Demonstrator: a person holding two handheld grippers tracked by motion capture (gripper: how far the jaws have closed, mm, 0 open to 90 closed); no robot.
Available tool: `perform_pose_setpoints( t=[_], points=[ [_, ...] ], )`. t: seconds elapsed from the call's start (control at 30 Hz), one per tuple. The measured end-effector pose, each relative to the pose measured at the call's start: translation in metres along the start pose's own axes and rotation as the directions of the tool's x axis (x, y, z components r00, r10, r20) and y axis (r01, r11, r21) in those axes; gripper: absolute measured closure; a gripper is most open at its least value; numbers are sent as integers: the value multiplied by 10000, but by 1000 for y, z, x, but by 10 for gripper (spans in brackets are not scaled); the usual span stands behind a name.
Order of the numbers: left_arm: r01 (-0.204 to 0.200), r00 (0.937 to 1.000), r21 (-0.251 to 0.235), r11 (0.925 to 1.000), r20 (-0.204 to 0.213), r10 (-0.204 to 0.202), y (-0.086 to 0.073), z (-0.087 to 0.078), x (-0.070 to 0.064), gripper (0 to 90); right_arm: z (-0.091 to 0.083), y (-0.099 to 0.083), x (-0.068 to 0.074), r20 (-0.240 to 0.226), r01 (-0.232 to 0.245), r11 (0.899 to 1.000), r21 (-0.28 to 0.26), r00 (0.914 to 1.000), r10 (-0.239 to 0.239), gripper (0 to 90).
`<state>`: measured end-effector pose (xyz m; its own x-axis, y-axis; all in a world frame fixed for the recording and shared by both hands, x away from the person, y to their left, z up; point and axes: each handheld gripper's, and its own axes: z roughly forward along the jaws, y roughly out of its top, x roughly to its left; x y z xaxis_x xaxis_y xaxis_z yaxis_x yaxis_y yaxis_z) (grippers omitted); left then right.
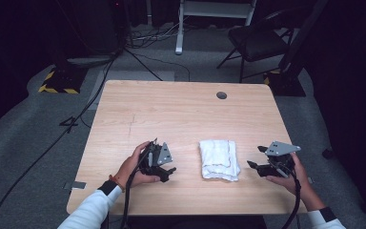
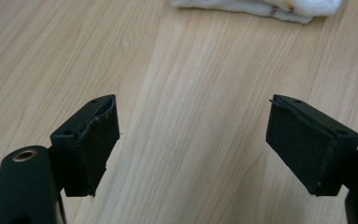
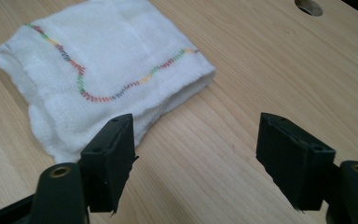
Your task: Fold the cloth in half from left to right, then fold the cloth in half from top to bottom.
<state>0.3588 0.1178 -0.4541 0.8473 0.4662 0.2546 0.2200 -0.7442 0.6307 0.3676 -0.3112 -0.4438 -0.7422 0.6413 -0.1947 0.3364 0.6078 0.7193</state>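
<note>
A folded white cloth (image 1: 218, 159) with a wavy line of coloured stitching lies on the wooden table (image 1: 181, 114), near its front edge. In the right gripper view the cloth (image 3: 107, 74) lies just beyond the left jaw. Its edge (image 2: 261, 8) shows at the top of the left gripper view. My left gripper (image 1: 167, 171) rests low over the table, left of the cloth, open and empty. My right gripper (image 1: 256, 157) is to the cloth's right, pointing at it, open with nothing between its jaws. In their own views both grippers (image 2: 193, 140) (image 3: 196, 158) stand wide apart over bare wood.
A round cable hole (image 1: 221, 95) sits near the table's far edge. Beyond the table stand a black chair (image 1: 257, 40), a white frame (image 1: 205, 14) and cables (image 1: 95, 95) on the grey floor. A yellow-black striped base (image 1: 59, 81) lies far left.
</note>
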Motion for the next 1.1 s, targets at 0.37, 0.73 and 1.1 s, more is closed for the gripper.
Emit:
perform_pose_setpoints(
  t=[0.37,0.73,1.1],
  points=[
    [465,9953,197,9987,-854,-446,-29,-21,8,176,-7,-11,-7,487,-81,9999,130,9988,75,288],
    [1182,9848,198,9928,-1305,-1146,-57,-30,12,177,-10,-33,-15,746,-399,9983,422,9965,367,297],
    [2001,9743,355,9791,-1126,-1951,-82,-29,15,183,-13,-66,-28,847,-1459,9873,628,9865,1404,290]
  ],
)
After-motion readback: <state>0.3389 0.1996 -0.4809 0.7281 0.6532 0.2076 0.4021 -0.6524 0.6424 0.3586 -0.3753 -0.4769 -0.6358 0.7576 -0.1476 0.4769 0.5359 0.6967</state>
